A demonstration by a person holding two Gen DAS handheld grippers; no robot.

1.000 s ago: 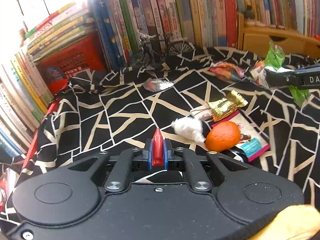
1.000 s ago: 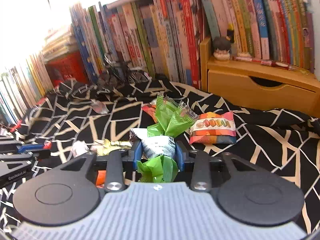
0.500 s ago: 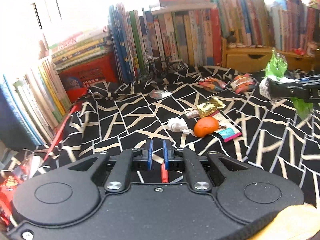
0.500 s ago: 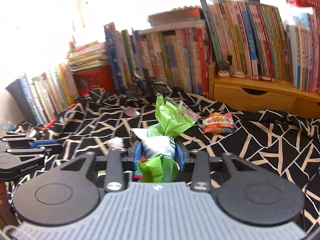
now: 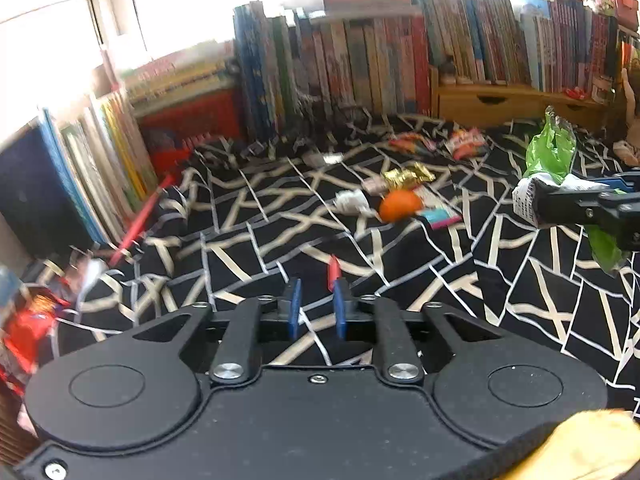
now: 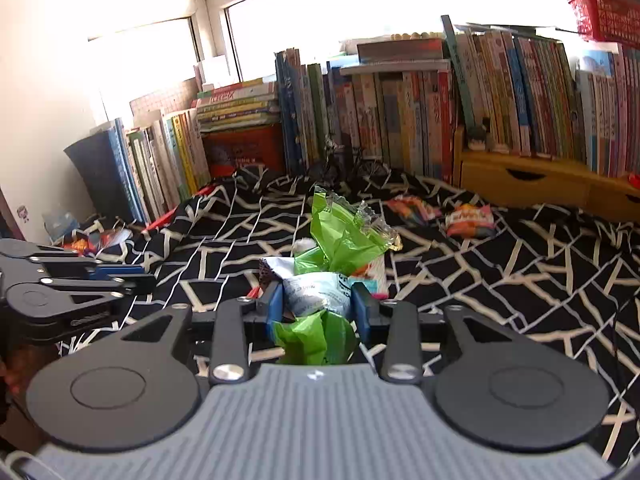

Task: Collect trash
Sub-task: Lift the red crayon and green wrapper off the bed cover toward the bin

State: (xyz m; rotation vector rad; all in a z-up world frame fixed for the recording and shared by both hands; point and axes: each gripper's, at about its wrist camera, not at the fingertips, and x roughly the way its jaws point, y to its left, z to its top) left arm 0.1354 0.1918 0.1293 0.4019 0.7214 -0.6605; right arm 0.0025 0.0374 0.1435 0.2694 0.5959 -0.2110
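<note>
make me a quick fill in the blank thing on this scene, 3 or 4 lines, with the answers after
1. The right gripper is shut on a crumpled ____ and white snack wrapper.
2. The round fruit lying on the black and white cloth is an ____.
3. The left gripper has its jaws opening, with ____ clamped between its blue pads.
4. The wooden drawer unit stands against a row of upright ____.

Missing words: green; orange; nothing; books

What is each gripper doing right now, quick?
Left gripper: jaws opening; a small red scrap sticks to one finger, nothing gripped.
Right gripper: shut on a green and white wrapper.
</note>
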